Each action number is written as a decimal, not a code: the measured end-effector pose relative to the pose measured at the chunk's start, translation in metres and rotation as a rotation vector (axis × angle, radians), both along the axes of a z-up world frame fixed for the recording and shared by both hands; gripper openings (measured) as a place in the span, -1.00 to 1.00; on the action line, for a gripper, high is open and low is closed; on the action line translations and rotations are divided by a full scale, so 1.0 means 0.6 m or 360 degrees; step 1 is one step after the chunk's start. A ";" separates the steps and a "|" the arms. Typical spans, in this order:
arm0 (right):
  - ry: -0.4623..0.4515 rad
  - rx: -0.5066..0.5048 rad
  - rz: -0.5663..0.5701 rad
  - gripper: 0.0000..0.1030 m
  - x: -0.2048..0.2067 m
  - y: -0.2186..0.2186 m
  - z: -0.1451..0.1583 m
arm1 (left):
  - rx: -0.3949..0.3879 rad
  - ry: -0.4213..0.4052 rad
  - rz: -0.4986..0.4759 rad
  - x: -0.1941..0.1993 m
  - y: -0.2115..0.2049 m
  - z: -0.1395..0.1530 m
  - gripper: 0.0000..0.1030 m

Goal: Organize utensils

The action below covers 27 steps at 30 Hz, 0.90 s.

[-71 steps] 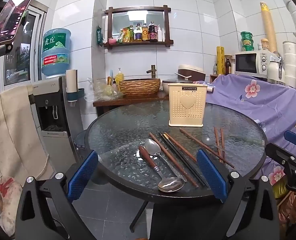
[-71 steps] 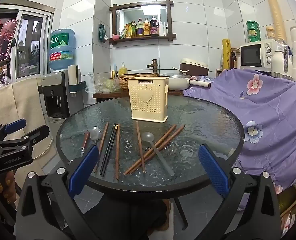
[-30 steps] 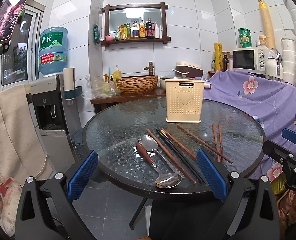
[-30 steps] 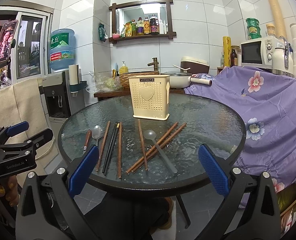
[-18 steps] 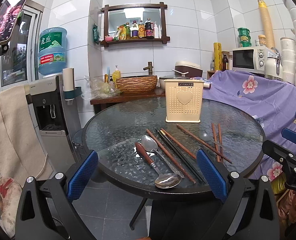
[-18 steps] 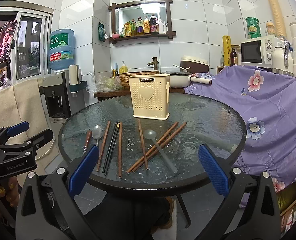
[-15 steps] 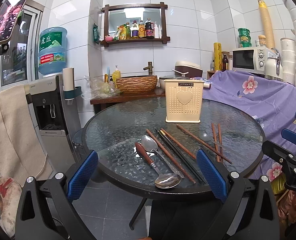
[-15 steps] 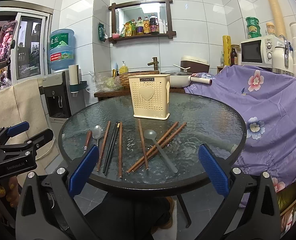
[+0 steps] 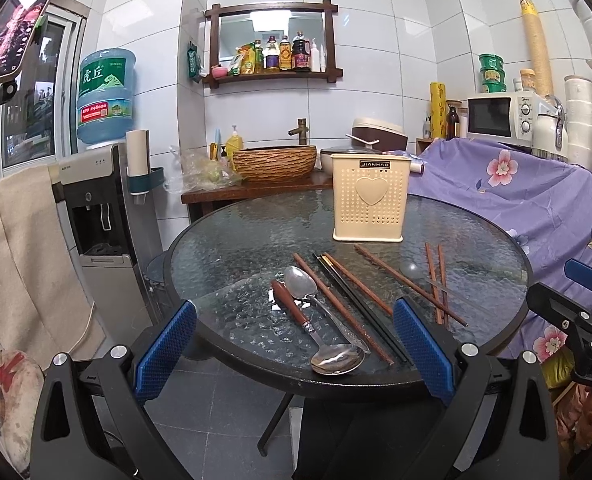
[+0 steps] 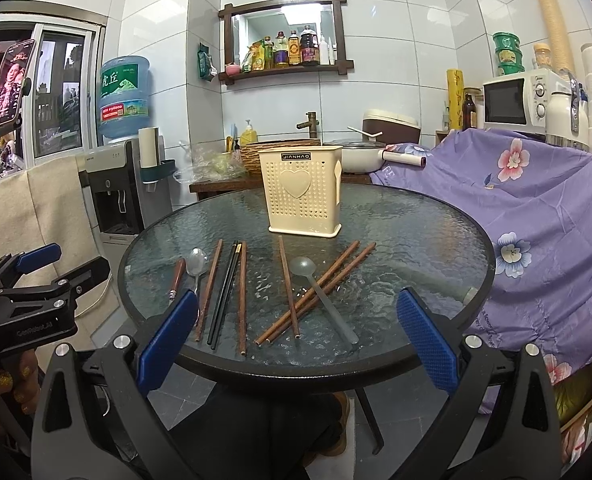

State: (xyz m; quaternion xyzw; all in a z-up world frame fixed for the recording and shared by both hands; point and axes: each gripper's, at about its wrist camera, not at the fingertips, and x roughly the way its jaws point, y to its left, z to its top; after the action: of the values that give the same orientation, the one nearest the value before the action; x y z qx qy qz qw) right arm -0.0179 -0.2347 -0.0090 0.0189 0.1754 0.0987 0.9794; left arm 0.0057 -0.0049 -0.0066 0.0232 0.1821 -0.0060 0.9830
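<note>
A cream perforated utensil holder stands upright at the back of a round glass table. In front of it lie several brown chopsticks, a black pair, a wood-handled spoon, a steel spoon and a translucent spoon. My left gripper is open and empty, just short of the table's near edge. My right gripper is open and empty at the near edge.
A water dispenser with a blue bottle stands left of the table. A purple flowered cloth covers furniture at the right. A wooden counter with a basket basin is behind, and a microwave stands at the back right.
Both grippers have drifted very slightly; the scene sits a little lower in the left wrist view. Nothing on the table has moved.
</note>
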 end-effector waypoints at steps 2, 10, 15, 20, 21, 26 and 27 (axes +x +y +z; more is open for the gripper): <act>-0.0001 0.0000 0.0001 0.91 0.000 0.000 0.000 | 0.0002 0.0009 -0.0002 0.001 -0.001 -0.001 0.88; 0.0013 -0.0005 0.0004 0.91 0.003 0.001 -0.001 | 0.0000 0.0028 -0.0001 0.003 0.002 -0.003 0.88; 0.0061 -0.0028 -0.0003 0.91 0.015 0.006 -0.008 | -0.0031 0.0093 -0.0010 0.014 0.008 -0.010 0.88; 0.0145 -0.0061 -0.0020 0.91 0.033 0.007 -0.022 | -0.0039 0.0167 0.0011 0.029 0.019 -0.025 0.88; 0.0160 -0.0069 -0.0023 0.91 0.036 0.008 -0.025 | -0.0039 0.0179 0.0016 0.033 0.022 -0.029 0.88; 0.0212 -0.0073 -0.0027 0.91 0.053 0.005 -0.037 | -0.0043 0.0249 0.0020 0.052 0.034 -0.045 0.88; 0.0226 -0.0072 -0.0030 0.91 0.057 0.003 -0.040 | -0.0048 0.0255 0.0026 0.055 0.037 -0.046 0.88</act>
State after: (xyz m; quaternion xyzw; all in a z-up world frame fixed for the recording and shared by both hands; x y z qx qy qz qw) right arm 0.0163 -0.2326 -0.0330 0.0055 0.2464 0.0838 0.9655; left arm 0.0390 0.0172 -0.0344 0.0065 0.2603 -0.0027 0.9655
